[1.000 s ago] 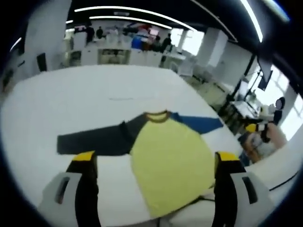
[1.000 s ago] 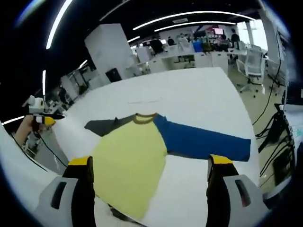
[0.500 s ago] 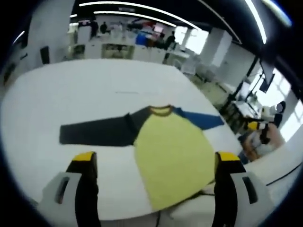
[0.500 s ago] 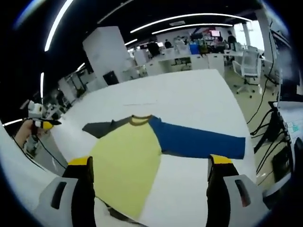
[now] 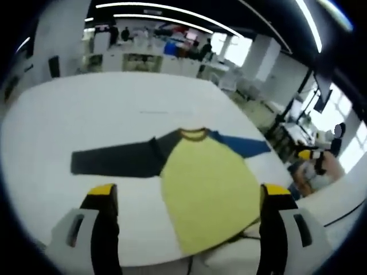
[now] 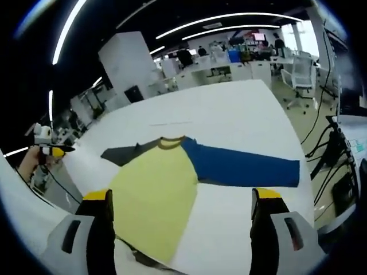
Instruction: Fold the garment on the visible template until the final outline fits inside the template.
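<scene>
Nearest, the left gripper (image 5: 186,197) and right gripper (image 6: 180,200) each hung above the white table (image 5: 69,114) with jaws spread wide, holding nothing. Beyond them the garment (image 5: 203,183) lay flat on the table: yellow body, dark sleeve (image 5: 114,162) one way, blue sleeve (image 6: 243,166) the other. Farther off stood office desks (image 6: 229,71).

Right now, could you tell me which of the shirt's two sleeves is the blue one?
The blue sleeve is the one stretched toward the right gripper's side; the other sleeve, lying toward the left gripper's side, is dark grey.
</scene>
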